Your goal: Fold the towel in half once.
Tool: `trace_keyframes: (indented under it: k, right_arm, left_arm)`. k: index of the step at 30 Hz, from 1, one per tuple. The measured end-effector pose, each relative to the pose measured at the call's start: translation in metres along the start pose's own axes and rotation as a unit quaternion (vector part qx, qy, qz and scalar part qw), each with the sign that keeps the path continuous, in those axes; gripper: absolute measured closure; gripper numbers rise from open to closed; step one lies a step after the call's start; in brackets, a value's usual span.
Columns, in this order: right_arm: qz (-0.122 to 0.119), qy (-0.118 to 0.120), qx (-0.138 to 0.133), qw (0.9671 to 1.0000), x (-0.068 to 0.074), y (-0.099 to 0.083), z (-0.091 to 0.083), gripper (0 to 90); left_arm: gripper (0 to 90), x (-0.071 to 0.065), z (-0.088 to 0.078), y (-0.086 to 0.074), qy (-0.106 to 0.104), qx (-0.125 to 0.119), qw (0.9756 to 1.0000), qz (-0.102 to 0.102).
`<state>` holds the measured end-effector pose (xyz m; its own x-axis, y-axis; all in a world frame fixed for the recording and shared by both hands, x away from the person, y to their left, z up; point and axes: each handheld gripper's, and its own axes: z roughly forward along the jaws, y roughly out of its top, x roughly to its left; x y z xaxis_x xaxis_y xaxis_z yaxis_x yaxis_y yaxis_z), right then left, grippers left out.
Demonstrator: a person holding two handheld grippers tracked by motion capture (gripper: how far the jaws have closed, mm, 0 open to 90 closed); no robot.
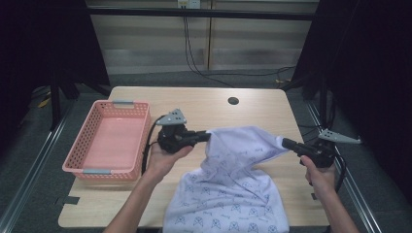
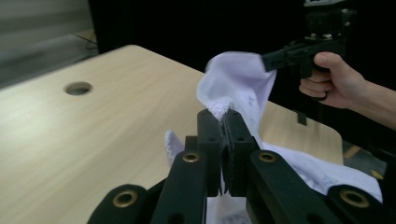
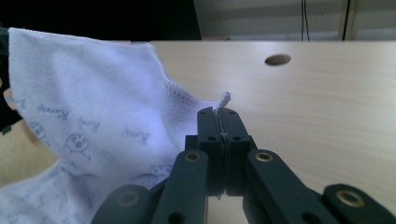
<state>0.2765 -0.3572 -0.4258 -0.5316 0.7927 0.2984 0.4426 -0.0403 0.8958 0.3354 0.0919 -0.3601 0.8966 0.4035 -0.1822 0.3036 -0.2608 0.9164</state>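
A white towel (image 1: 233,184) printed with small blue figures is held up off the wooden table (image 1: 204,104) by two of its corners, and its lower part hangs over the table's near edge. My left gripper (image 1: 209,136) is shut on the towel's left corner (image 2: 219,108). The right gripper (image 1: 284,142) pinches the other corner, whose tip (image 3: 225,99) pokes out past its shut jaws. Between the two grippers the towel's top edge (image 1: 245,131) sags a little. In the left gripper view the right gripper (image 2: 267,59) and its hand appear beyond the towel (image 2: 243,84).
A pink plastic basket (image 1: 92,145) with nothing in it stands on the table's left side. A round cable hole (image 1: 233,101) lies near the far edge. Bare wood stretches behind the towel.
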Motion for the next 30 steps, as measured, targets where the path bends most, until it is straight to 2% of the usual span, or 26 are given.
trace_keyframes:
  k: [2, 6, 11, 17, 19, 22, 23, 25, 29, 30]
  right_arm:
    - [-0.001, -0.001, -0.015, 0.9999, -0.001, 0.011, -0.002, 89.1]
    - [-0.017, -0.001, -0.038, 0.9991, 0.000, 0.038, -0.003, 89.1]
    - [-0.041, 0.002, -0.070, 0.9967, 0.009, 0.086, 0.002, 89.1]
    - [-0.061, 0.006, -0.091, 0.9939, 0.014, 0.134, 0.015, 89.1]
    - [-0.064, 0.003, -0.092, 0.9937, 0.015, 0.145, 0.023, 89.1]
    - [-0.066, -0.003, -0.090, 0.9938, 0.010, 0.155, 0.039, 89.1]
    - [-0.060, -0.007, -0.088, 0.9943, 0.006, 0.156, 0.046, 89.1]
    - [-0.049, -0.021, -0.075, 0.9957, -0.003, 0.154, 0.060, 89.1]
    - [-0.034, -0.050, -0.024, 0.9979, -0.027, 0.138, 0.086, 87.9]
    - [-0.037, -0.064, -0.008, 0.9972, -0.033, 0.134, 0.090, 82.0]
  left_arm:
    - [87.6, 0.005, -0.011, 0.004, 0.013, -0.008, 0.9999, -0.003]
    - [87.7, 0.013, -0.028, 0.014, 0.037, -0.019, 0.9991, 0.006]
    - [87.6, 0.024, -0.039, 0.031, 0.063, -0.039, 0.9972, 0.007]
    - [87.4, 0.046, -0.050, 0.058, 0.092, -0.050, 0.9945, 0.007]
    - [87.1, 0.059, -0.052, 0.065, 0.099, -0.057, 0.9934, -0.002]
    - [86.3, 0.079, -0.043, 0.068, 0.116, -0.041, 0.9924, -0.011]
    - [85.5, 0.086, -0.039, 0.066, 0.113, -0.042, 0.9925, -0.021]
    - [80.3, 0.100, -0.029, 0.060, 0.125, -0.028, 0.9911, -0.037]
    - [60.7, 0.120, -0.013, 0.042, 0.145, -0.016, 0.9867, -0.073]
    - [59.8, 0.122, -0.011, 0.040, 0.142, -0.015, 0.9869, -0.075]
